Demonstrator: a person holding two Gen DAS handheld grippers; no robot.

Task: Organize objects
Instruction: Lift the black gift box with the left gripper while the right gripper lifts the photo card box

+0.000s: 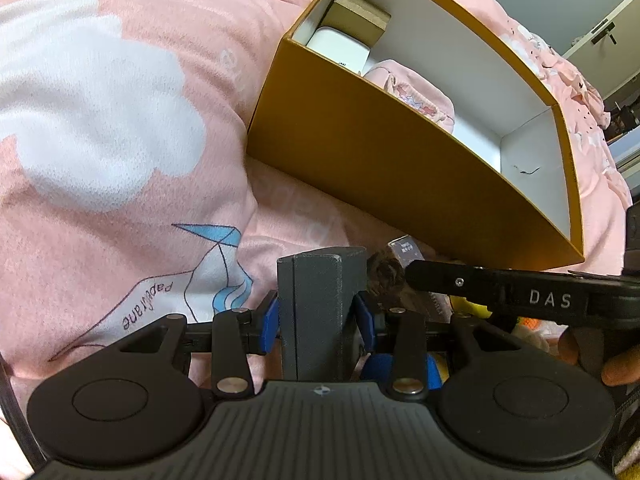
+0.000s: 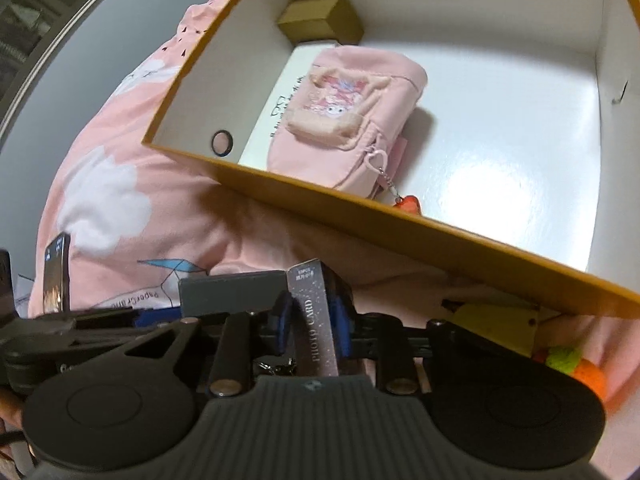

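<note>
My left gripper (image 1: 318,316) is shut on a dark grey box (image 1: 316,312), held upright above the pink blanket. My right gripper (image 2: 314,316) is shut on a glittery dark photo card box (image 2: 316,320), also seen in the left wrist view (image 1: 404,250). An open mustard-yellow cardboard box (image 2: 400,216) with a white inside lies just beyond both grippers; it also shows in the left wrist view (image 1: 360,152). Inside it are a pink pouch (image 2: 348,116) with a keychain, a small gold box (image 2: 320,16), a flat white box (image 2: 276,108) and a black ring (image 2: 221,143).
The pink blanket (image 1: 100,140) with white clouds covers the bed. A phone (image 2: 56,272) stands at the left of the right wrist view. A yellow item (image 2: 496,320) and an orange-green toy (image 2: 580,368) lie beside the yellow box's near wall. A grey wall and cabinet lie beyond.
</note>
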